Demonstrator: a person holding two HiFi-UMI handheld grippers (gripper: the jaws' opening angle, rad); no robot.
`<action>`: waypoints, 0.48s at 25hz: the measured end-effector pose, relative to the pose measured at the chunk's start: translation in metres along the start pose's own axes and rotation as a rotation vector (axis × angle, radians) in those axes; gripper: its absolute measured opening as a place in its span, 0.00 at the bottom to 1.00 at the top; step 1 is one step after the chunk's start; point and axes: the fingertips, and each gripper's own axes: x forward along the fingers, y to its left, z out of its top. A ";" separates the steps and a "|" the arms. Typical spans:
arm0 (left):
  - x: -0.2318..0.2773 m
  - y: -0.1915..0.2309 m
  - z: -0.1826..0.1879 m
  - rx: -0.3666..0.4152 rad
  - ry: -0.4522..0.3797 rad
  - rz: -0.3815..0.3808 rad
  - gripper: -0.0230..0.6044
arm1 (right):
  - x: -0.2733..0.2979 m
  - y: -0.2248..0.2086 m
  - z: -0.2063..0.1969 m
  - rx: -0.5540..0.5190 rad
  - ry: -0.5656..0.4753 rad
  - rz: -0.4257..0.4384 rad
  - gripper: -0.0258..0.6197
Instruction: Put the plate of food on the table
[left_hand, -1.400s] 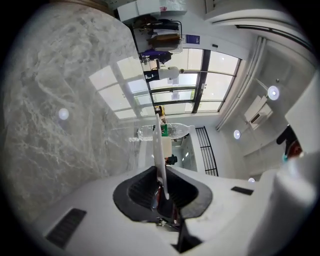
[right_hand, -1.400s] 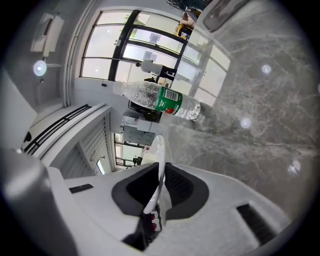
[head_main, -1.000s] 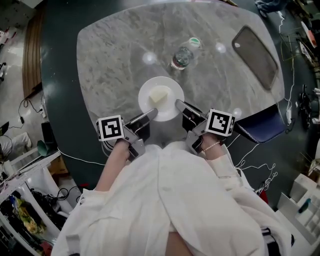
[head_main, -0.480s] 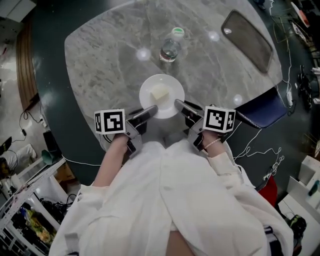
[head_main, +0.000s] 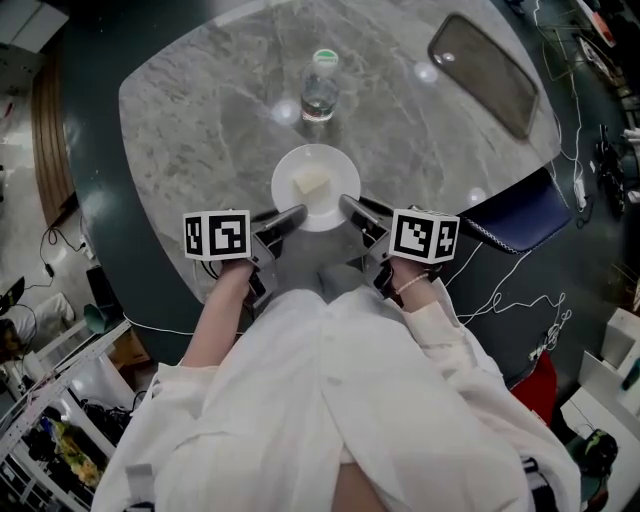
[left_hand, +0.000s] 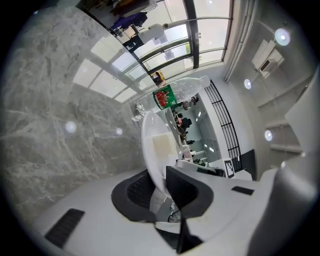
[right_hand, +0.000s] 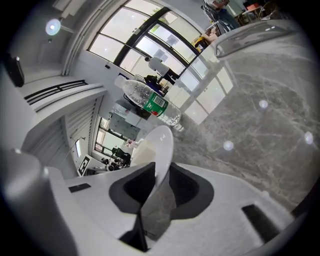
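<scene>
One plate (head_main: 335, 170) between two hand-held grippers
The left hand-held gripper (head_main: 290, 218) has jaws opening around its rim, the right hand-held gripper (head_main: 350, 210) clamps it; one bottle (head_main: 319, 88).

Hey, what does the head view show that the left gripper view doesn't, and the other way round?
Only the head view: the dark tray on the table, the blue chair, the person's white clothing. Only the left gripper view: the bottle's red and green label, ceiling lights. Both: the white plate with pale food, the bottle, the marble table, and the left tool, jaws opening with the plate's rim between them.
</scene>
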 end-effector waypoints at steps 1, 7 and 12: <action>0.001 0.001 -0.001 0.022 0.009 0.020 0.13 | 0.000 -0.002 -0.001 0.003 0.000 -0.006 0.12; 0.011 0.006 -0.001 0.164 0.058 0.113 0.17 | 0.001 -0.016 -0.003 0.045 -0.008 -0.019 0.13; 0.017 0.016 -0.004 0.156 0.104 0.145 0.20 | 0.004 -0.024 -0.007 0.058 0.010 -0.022 0.13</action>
